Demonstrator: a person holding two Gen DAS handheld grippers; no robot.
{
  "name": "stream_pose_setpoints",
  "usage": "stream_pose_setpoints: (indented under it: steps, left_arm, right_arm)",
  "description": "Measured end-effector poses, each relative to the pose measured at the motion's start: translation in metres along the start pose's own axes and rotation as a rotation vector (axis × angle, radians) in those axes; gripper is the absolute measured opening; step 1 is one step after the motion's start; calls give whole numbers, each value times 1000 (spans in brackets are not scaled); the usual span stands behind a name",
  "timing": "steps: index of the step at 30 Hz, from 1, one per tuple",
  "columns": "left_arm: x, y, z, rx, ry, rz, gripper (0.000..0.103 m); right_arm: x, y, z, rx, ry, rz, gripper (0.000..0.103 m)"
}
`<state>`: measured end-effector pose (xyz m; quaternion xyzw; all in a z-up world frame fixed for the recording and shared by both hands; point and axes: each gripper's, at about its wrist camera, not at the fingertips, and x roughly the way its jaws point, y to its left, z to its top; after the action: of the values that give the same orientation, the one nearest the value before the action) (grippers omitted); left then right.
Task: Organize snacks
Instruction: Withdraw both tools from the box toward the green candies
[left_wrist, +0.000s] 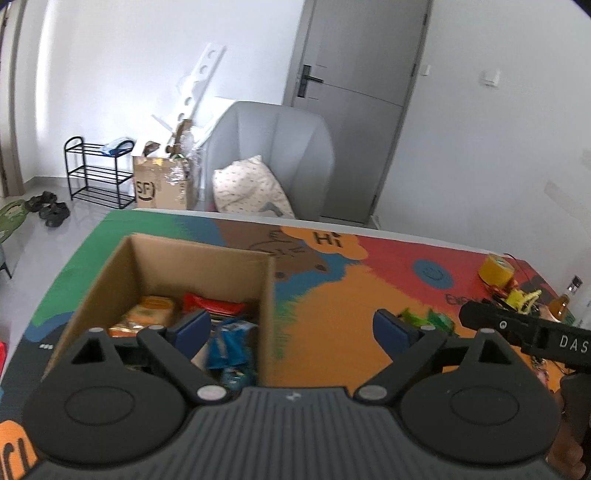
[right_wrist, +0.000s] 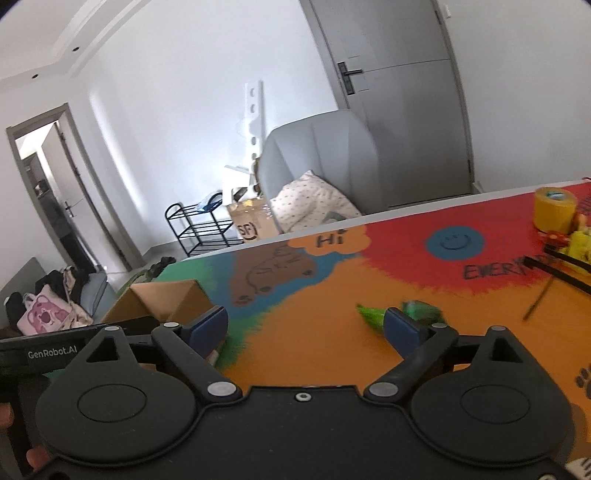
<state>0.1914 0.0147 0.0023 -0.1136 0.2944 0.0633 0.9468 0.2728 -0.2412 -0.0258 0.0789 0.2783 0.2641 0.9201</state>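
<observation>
An open cardboard box (left_wrist: 110, 273) stands on the colourful table mat at the left; inside lie an orange snack pack (left_wrist: 147, 314), a red pack (left_wrist: 210, 304) and blue packs (left_wrist: 229, 347). My left gripper (left_wrist: 291, 332) is open over the box's right wall, nothing between its blue pads. Green snack packs (right_wrist: 421, 310) lie on the orange part of the mat; in the left wrist view they show as green snack packs (left_wrist: 436, 319) behind the right pad. My right gripper (right_wrist: 306, 328) is open just short of them, empty. The box (right_wrist: 162, 299) sits to its left.
A yellow tape roll (right_wrist: 554, 212) and a clutter of yellow and black items (right_wrist: 576, 251) sit at the table's far right. Beyond the far table edge stand a grey armchair (left_wrist: 273, 147) with a pillow, a cardboard carton and a black shoe rack (left_wrist: 96, 173).
</observation>
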Motion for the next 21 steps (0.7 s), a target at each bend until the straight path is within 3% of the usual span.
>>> stream_pose_setpoints:
  steps: [21]
  left_arm:
    - [30, -68, -8, 67, 55, -105, 94]
  right_arm:
    - [-19, -65, -14, 73, -6, -88, 93]
